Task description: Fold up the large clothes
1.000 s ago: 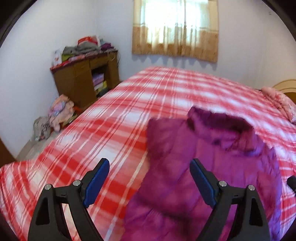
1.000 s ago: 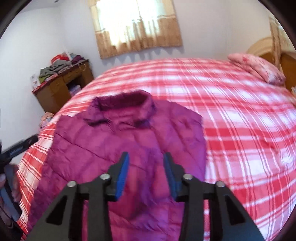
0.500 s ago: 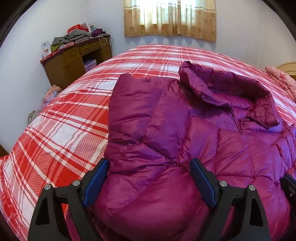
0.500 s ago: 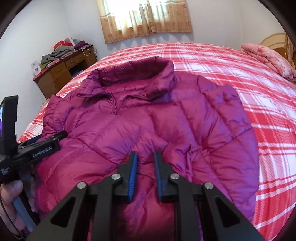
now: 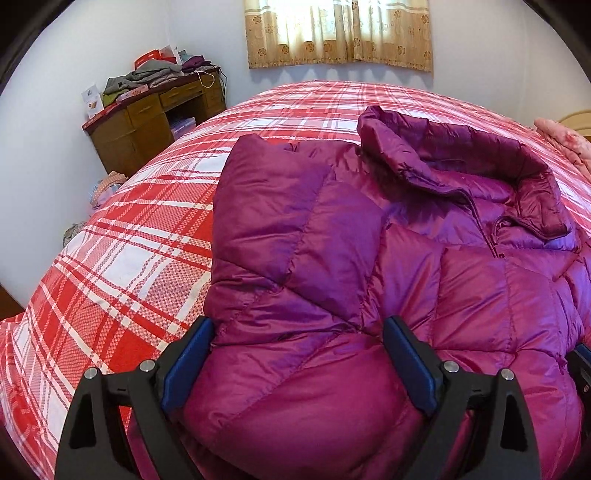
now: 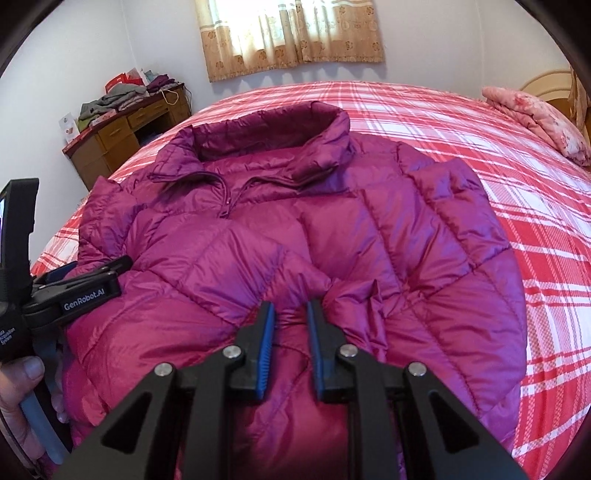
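A: How was the purple puffer jacket (image 6: 369, 236) laid, and where?

B: It was spread front-up on the red plaid bed (image 6: 517, 155); its collar (image 6: 266, 129) was pointed toward the curtained window (image 6: 291, 33) and its hem was kept nearest the cameras, so the long axis was run from the grippers toward the far wall; the zip was seen closed below the collar.

A: How were the grippers set?

B: The right gripper (image 6: 290, 325) was seen narrowed, a fold of jacket fabric being pinched between its blue pads (image 6: 266, 332); the left gripper (image 5: 297, 354) was held spread wide, a padded bulge of the jacket being straddled by its fingers (image 5: 188, 354), with no grip shown.

A: Was any writing read?

B: "GenRobot.AI" was read on the left gripper's side in the right wrist view; smaller print below it could not be made out.

A: What was placed around?

B: A wooden desk (image 5: 147, 122) piled with folded clothes (image 5: 155, 72) was stood by the left wall; a pink pillow (image 6: 535, 118) was laid at the bed's right, near the headboard (image 6: 546, 81).
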